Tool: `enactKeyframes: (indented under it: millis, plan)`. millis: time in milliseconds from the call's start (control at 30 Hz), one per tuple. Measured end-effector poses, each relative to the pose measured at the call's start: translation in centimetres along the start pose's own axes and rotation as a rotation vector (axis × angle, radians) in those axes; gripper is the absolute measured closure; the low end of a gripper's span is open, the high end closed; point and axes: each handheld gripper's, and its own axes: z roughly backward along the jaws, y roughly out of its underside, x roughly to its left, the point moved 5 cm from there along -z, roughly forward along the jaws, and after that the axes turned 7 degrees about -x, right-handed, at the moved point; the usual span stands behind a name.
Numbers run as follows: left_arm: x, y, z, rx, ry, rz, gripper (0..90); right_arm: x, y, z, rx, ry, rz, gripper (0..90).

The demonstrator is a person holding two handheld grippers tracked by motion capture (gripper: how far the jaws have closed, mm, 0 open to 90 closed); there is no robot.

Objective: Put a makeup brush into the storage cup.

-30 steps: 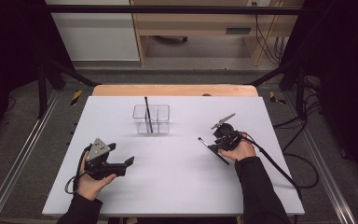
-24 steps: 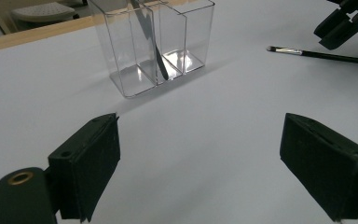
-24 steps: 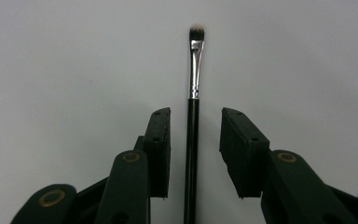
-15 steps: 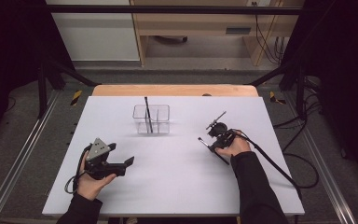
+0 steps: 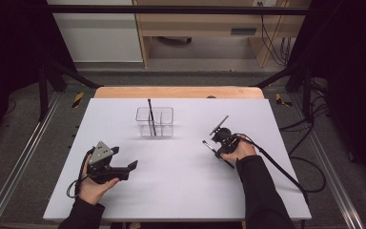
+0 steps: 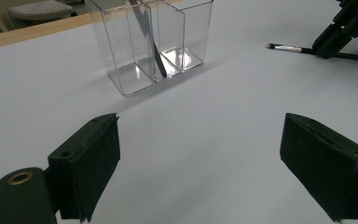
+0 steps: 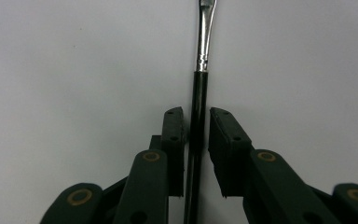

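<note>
- The brush [image 7: 196, 116] lies flat on the white bench [image 5: 181, 191], at the right of the high view, with a slim, glossy black round handle, a bright metal ferrule and a small flat tuft of bristles at its far end.
- No brand, label or lettering can be read on the brush or on anything else here.
- The right gripper [image 7: 196, 140] reaches down over the handle just behind the ferrule; its jaws have just been closing, with the handle between them.
- In the right gripper view the left pad looks to be against the handle, while a thin strip of bench still shows between the handle and the right pad, so the jaws are nearly closed but not yet clamped.
- The pads are matt black, blocky and flat-faced, on arms with brass-coloured rivets.
- Towards the middle of the bench, well apart from the brush, stands a clear plastic organiser [image 5: 155, 121], square-cornered with thin dividing walls.
- A second dark brush [image 5: 151, 117] leans upright in one of its compartments.
- The left gripper [image 6: 200, 163] rests at the near left in the person's hand, its jaws spread wide with nothing between them, a grey three-cornered plate on top.
- The bench top is smooth and matt, with a pale wooden edge at the back.
</note>
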Motion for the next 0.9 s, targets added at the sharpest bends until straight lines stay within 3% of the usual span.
enactKeyframes:
  millis: [367,667,900]
  plan:
    - [0.0,0.0,0.0,0.0,0.001,-0.002,11.5,0.0,0.0,0.0,0.007,0.001,-0.017,83.9]
    - [0.0,0.0,0.0,0.001,-0.001,0.001,11.5,0.1,0.0,0.0,0.0,0.008,-0.019,84.3]
    - [0.0,0.0,0.0,0.0,-0.001,0.005,11.5,0.2,-0.3,1.2,-0.071,0.012,-0.03,84.3]
